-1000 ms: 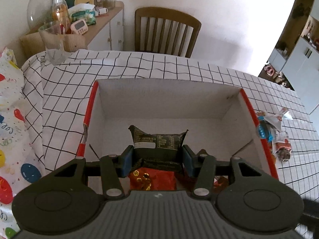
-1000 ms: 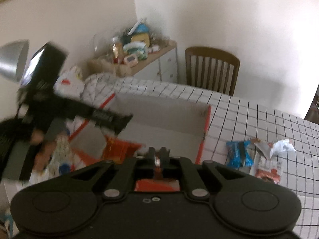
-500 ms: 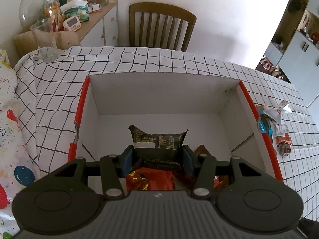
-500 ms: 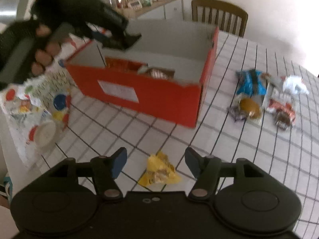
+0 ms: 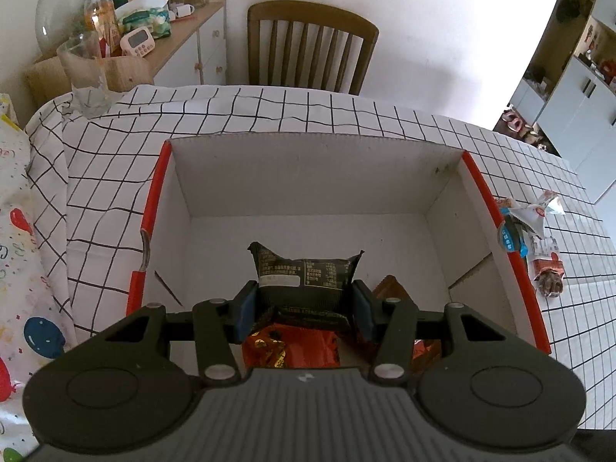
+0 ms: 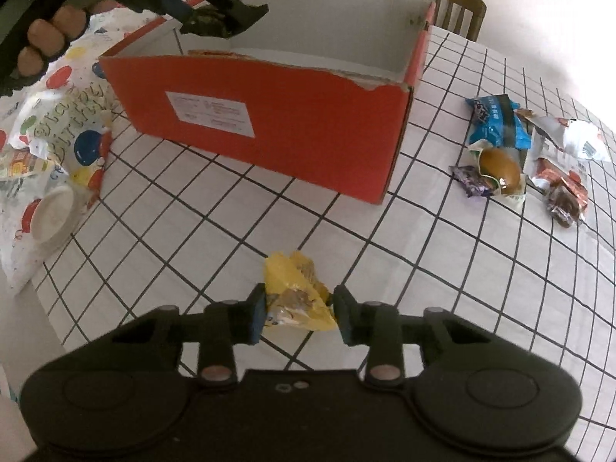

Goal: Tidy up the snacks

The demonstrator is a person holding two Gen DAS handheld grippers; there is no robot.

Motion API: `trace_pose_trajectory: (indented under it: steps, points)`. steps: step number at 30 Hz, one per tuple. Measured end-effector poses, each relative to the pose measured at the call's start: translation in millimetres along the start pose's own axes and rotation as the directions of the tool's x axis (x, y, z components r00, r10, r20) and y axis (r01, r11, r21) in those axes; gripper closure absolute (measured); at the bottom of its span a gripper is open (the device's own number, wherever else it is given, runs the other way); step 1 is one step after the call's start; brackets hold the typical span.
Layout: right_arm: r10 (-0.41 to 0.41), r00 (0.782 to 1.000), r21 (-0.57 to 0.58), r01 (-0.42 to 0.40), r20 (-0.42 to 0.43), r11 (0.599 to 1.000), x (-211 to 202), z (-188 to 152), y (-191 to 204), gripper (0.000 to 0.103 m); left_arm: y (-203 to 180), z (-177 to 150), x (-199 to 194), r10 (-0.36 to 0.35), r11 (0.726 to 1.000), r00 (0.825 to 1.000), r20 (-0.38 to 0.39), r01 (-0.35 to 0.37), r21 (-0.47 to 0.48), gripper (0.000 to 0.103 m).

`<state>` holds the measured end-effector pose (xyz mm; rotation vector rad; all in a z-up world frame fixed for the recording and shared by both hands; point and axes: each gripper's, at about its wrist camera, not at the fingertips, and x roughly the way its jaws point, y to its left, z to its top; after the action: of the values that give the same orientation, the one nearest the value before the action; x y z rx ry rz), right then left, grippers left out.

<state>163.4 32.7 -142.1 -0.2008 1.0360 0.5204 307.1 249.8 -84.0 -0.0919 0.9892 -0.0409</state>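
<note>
Lowered to the tablecloth [image 6: 442, 269], right gripper [image 6: 299, 313] jaws closing round yellow packet [image 6: 296, 292]; left gripper [image 5: 304, 308] clamps dark packet [image 5: 304, 281].

I see a wooden chair [image 5: 312, 44] against the far white wall [image 5: 442, 30], a cluttered sideboard [image 5: 188, 38] far left, grey cabinets [image 5: 577, 104] right.

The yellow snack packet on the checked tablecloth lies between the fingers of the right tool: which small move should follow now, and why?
Probably finish closing the right tool on the crinkled yellow snack packet, then lift. The jaws are closing with the packet between them, but a small gap shows at the right pad. The packet lies on the checked tablecloth, outside the red cardboard box where the snacks go.
</note>
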Motion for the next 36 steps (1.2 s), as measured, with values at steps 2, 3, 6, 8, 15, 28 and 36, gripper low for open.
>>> trace_pose_trajectory:
  steps: [2,3,6,8,15,28,36]
  points:
    - [0.002,1.0,0.0,-0.002,0.01,1.0,-6.4,2.0,-0.2,0.071,0.5,0.0,0.8,-0.001,1.0,1.0,-0.001,0.001,0.0,0.053]
    - [0.007,1.0,0.003,-0.007,0.015,1.0,-10.5,3.7,-0.2,0.071,0.7,0.2,1.1,-0.001,1.0,1.0,-0.001,0.001,0.0,0.053]
    - [0.055,0.997,0.012,-0.055,0.045,0.998,-29.6,12.5,0.3,0.071,1.0,0.5,1.2,0.0,1.0,1.0,0.0,0.0,-0.003,0.053]
    - [0.094,0.993,0.014,-0.096,0.072,0.995,-44.9,22.9,1.5,0.071,1.6,1.3,1.3,-0.001,1.0,1.0,0.002,0.001,-0.007,0.053]
    - [0.12,0.966,-0.009,-0.121,0.23,0.993,-82.7,76.0,2.3,0.071,4.3,9.0,1.3,-0.005,1.0,1.0,0.014,0.005,-0.013,0.052]
    - [-0.087,0.969,0.058,0.076,0.23,0.995,-14.5,145.4,-13.9,0.071,5.4,22.2,28.6,0.01,1.0,0.999,-0.031,-0.011,-0.021,0.053]
    - [-0.12,0.976,0.055,0.111,0.184,0.992,10.5,151.7,-10.3,0.071,-1.7,22.7,45.9,0.018,1.0,0.997,-0.071,-0.017,0.02,0.052]
